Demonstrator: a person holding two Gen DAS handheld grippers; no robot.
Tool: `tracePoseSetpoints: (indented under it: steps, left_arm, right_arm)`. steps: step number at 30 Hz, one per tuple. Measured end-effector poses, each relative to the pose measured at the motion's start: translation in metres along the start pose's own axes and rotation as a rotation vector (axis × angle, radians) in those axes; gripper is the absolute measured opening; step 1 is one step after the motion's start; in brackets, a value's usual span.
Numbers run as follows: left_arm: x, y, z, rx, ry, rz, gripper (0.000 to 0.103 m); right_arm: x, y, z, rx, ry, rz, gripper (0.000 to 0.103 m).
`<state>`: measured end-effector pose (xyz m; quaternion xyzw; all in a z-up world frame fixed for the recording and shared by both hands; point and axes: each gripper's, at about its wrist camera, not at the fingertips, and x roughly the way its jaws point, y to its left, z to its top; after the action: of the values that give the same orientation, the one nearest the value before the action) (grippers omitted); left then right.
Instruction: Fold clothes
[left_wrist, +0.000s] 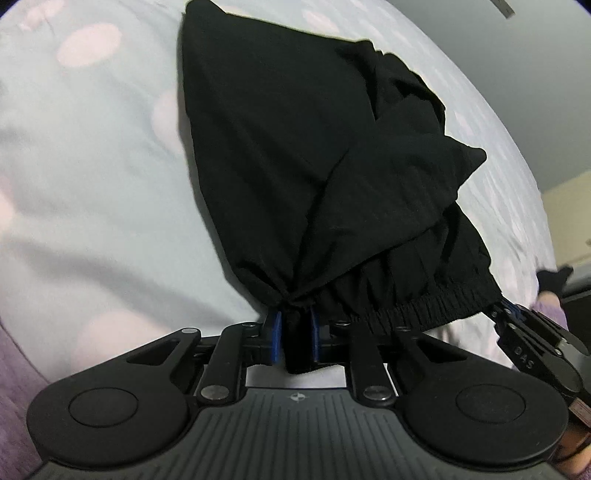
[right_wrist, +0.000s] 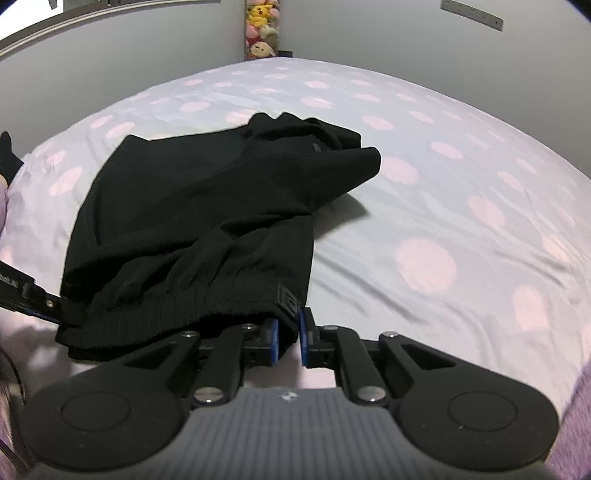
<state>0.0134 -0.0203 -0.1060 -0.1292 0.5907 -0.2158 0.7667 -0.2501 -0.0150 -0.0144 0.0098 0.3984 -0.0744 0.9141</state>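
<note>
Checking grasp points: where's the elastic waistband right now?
The waistband spans the bed's near edge, pinched between the left hand-held gripper and right hand-held gripper.

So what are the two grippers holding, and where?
Both hold the black garment by its elastic waistband: the left gripper pinches a bunched end, and the right gripper pinches the other corner, beside a small label.

Black shorts (right_wrist: 207, 206) — waistband lifted, legs crumpled on the bed.

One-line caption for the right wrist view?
Right gripper pinches the elastic waistband corner of black fabric shorts on a pink-dotted bedsheet.
</note>
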Motion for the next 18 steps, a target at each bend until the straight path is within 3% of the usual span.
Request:
tracePoseSetpoints:
  steps: [12, 13, 15, 16, 18]
  left_arm:
    - [0.007, -0.005, 0.004, 0.013, -0.005, 0.036, 0.023]
    - [0.006, -0.004, -0.001, 0.016, -0.009, 0.040, 0.026]
    - [0.003, -0.004, -0.001, 0.014, -0.019, 0.050, 0.038]
    - [0.002, -0.004, 0.001, 0.009, -0.025, 0.054, 0.050]
    - [-0.007, 0.000, 0.001, 0.004, -0.047, 0.066, 0.052]
  right_arm:
    - [0.019, -0.010, -0.021, 0.056, 0.069, 0.032, 0.018]
    - [0.018, -0.011, -0.021, 0.065, 0.070, 0.032, 0.021]
    - [0.017, -0.014, -0.022, 0.088, 0.075, 0.030, 0.038]
    - [0.016, -0.016, -0.022, 0.098, 0.075, 0.032, 0.041]
    - [0.011, -0.020, -0.022, 0.117, 0.072, 0.040, 0.043]
